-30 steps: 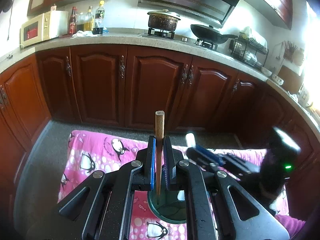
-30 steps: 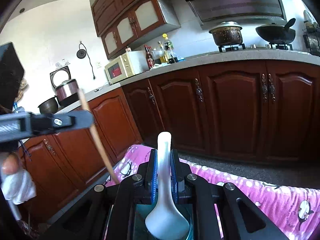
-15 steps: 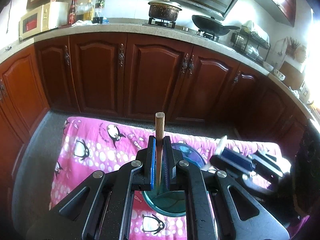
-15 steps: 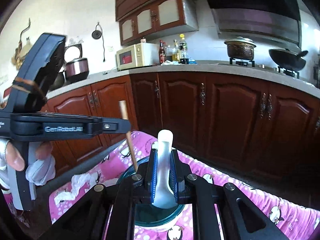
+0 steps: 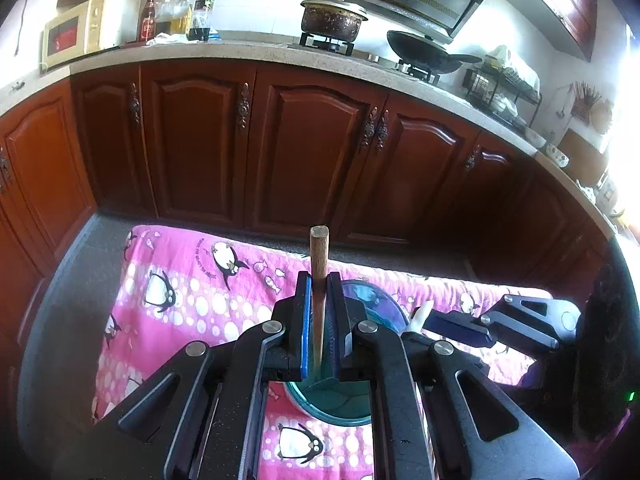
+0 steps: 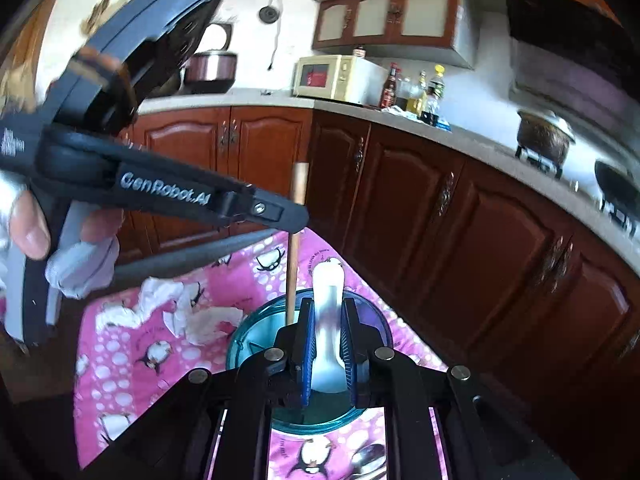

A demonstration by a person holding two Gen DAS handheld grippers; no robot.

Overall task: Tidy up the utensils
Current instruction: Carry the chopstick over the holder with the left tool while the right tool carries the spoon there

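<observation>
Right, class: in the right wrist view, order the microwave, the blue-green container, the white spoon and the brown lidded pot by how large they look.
1. blue-green container
2. white spoon
3. microwave and brown lidded pot: too alike to rank.
Nearness inflates the first two.

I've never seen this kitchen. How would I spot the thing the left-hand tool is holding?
Find the pink penguin-print cloth spread in front of the dark red cabinets, then the round teal glass container on it. The slim brown wooden stick stands upright over it, pinched by the left gripper; unlike the broad white ceramic spoon alongside, it is thin and straight.
</observation>
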